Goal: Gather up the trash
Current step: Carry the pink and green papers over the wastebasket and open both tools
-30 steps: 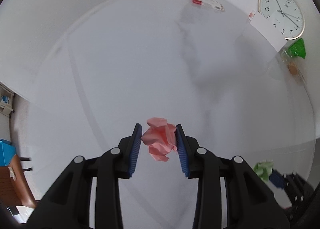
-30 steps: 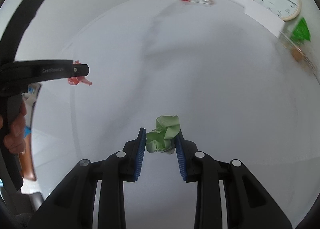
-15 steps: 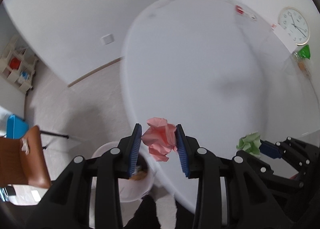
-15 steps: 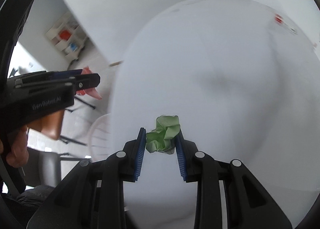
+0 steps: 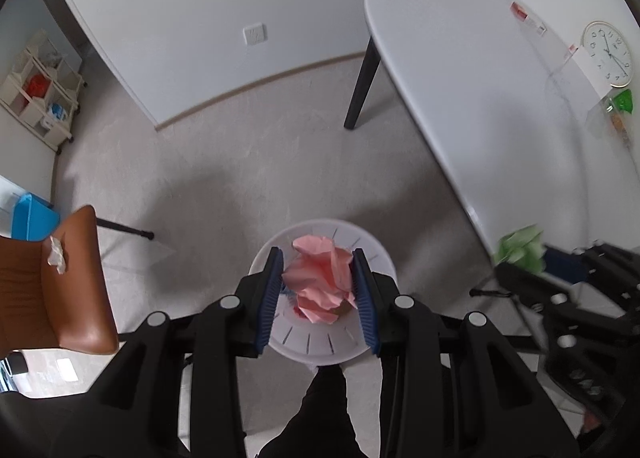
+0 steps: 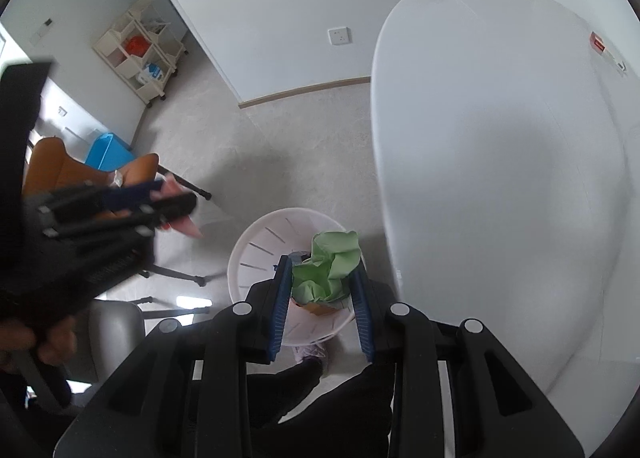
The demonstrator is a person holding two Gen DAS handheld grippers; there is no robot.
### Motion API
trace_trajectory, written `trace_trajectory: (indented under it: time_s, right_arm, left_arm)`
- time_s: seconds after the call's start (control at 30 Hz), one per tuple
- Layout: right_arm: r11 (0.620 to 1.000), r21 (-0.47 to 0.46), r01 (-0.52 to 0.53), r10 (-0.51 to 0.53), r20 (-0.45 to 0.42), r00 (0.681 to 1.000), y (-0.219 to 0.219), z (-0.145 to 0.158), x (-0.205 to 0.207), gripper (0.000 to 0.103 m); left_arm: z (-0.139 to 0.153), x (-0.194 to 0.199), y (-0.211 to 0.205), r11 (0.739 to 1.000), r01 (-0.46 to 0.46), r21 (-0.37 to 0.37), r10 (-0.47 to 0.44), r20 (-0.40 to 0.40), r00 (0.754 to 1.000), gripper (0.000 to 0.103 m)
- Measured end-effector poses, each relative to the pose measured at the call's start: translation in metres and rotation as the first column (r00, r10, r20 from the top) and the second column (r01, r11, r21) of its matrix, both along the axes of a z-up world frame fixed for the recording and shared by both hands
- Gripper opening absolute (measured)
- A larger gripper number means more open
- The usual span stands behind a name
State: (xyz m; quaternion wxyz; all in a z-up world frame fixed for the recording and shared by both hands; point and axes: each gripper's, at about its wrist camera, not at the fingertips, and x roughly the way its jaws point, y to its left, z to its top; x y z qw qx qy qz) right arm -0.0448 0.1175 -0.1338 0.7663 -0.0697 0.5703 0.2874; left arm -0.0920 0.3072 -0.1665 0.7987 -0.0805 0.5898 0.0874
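My left gripper [image 5: 319,284] is shut on a crumpled pink paper ball [image 5: 320,278] and holds it right above a white slotted waste bin [image 5: 320,346] on the floor. My right gripper [image 6: 323,284] is shut on a crumpled green paper ball [image 6: 330,264] above the same bin [image 6: 256,254]. Some trash lies inside the bin under the balls. The green ball [image 5: 520,246] and right gripper also show at the right of the left wrist view. The left gripper [image 6: 168,198] with the pink ball shows at the left of the right wrist view.
A white oval table [image 5: 480,90] with a black leg [image 5: 360,86] stands to the right of the bin, with a wall clock [image 5: 608,54] lying on it. A brown chair [image 5: 68,290] is at the left. My legs and a shoe [image 6: 310,352] are just below the bin.
Both grippers have swung off the tabletop to the left and down, carrying their paper balls, and now hang over the waste bin on the floor.
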Motion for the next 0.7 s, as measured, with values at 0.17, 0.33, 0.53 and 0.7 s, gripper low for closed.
trace_trajectory:
  time_s: [0.17,0.33,0.53,0.7]
  right_arm:
    - [1.0,-0.03,0.001,-0.001,0.011,1.0,0.008,0.002,-0.001,0.03]
    - [0.998,-0.061,-0.001,0.002,0.016,1.0,0.02,-0.001,-0.007,0.03]
    - [0.996,-0.084,-0.016,0.016,0.003,1.0,0.021,-0.004,-0.006,0.03]
    - [0.994,-0.106,-0.024,0.024,-0.004,1.0,0.017,-0.008,-0.004,0.03]
  left_arm:
    - [-0.029,0.0,0.009,0.999,0.024,-0.036,-0.025,-0.024,0.999,0.035]
    - [-0.06,0.005,0.01,0.998,0.033,-0.051,-0.036,-0.056,0.998,0.035]
    - [-0.104,0.011,0.0,0.992,0.06,-0.113,-0.073,-0.118,0.99,0.042]
    - [-0.135,0.005,-0.014,0.991,0.09,-0.104,-0.108,-0.186,0.977,0.075]
